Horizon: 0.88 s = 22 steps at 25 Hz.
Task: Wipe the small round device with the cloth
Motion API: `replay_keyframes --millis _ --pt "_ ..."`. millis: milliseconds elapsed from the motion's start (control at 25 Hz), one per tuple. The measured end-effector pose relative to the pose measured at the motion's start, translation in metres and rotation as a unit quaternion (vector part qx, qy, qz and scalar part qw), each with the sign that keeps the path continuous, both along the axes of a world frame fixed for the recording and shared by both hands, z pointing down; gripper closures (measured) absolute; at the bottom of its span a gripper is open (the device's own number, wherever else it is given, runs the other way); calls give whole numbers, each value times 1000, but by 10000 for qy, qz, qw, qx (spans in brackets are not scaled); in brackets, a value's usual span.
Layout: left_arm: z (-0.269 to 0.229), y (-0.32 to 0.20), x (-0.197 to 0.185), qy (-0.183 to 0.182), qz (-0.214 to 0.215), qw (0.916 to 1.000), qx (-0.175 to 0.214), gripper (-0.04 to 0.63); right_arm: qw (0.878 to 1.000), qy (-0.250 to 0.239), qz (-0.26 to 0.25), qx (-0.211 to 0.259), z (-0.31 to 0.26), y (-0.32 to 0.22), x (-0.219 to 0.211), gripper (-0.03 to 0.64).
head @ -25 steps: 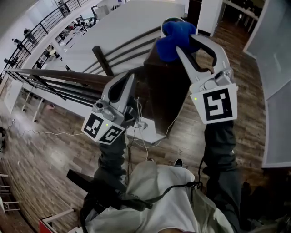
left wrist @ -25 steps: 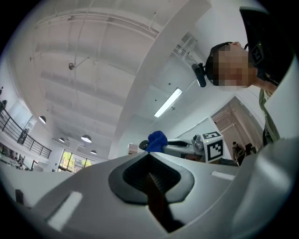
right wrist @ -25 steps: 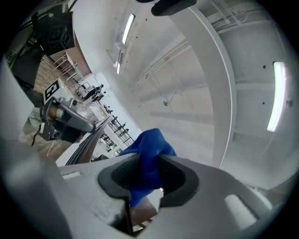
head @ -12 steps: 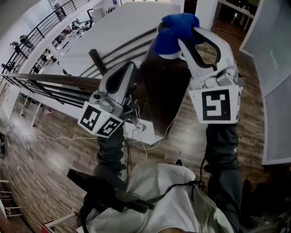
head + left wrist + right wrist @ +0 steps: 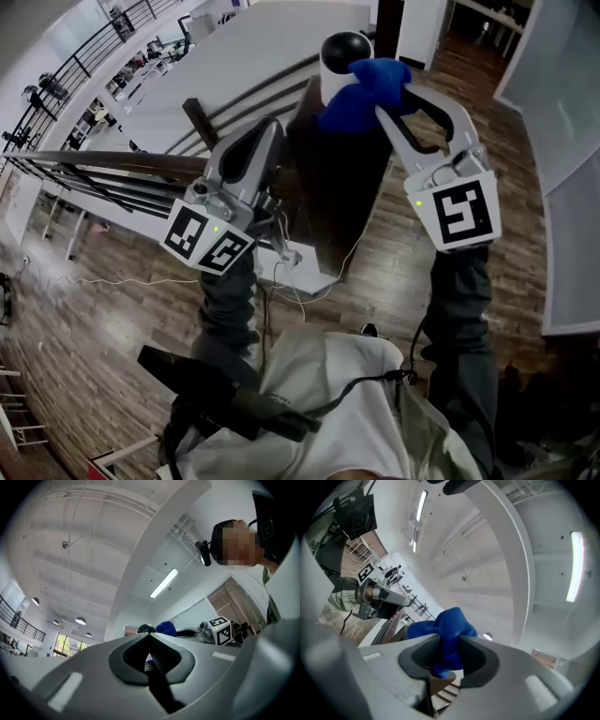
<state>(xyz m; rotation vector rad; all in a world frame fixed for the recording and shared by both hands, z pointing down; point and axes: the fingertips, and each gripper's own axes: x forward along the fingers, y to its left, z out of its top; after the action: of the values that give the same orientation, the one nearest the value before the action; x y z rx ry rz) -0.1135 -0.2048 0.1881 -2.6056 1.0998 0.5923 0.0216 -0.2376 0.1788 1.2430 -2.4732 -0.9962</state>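
The small round device (image 5: 344, 54), white with a glossy black dome, stands on top of the tall dark brown stand (image 5: 337, 187). Just above the stand's top, a bunched blue cloth (image 5: 367, 86) sits against the device's side. It is pinched firmly between the jaws of the right gripper (image 5: 386, 101), which reaches in from the stand's right. The left gripper (image 5: 265, 136) hovers beside the stand's left edge, jaws closed together on nothing, apart from the device and cloth.
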Motion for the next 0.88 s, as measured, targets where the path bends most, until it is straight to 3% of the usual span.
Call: replay_keyframes --millis 120,200,480,560,760,880 --pt "-2 -3 0 -45 -32 10000 -1 607 9982 -363 355 333 -36 -14 23 501" --pt "-1 -6 0 -77 -57 10000 -11 607 9970 -589 259 441 -53 -29 27 500" --pt "2 -12 5 -100 -117 9999 -47 607 9974 -425 -97 -580 14 -53 21 502" --pt "3 -14 4 -19 -145 9999 -72 607 9960 -579 -196 -652 23 -51 27 502" --pt "15 -12 6 119 -2 9998 -150 607 9981 -527 -51 -300 4 -51 34 502" --pt "14 -11 4 163 -31 9998 -111 607 9948 -1010 -30 94 -37 -48 37 502"
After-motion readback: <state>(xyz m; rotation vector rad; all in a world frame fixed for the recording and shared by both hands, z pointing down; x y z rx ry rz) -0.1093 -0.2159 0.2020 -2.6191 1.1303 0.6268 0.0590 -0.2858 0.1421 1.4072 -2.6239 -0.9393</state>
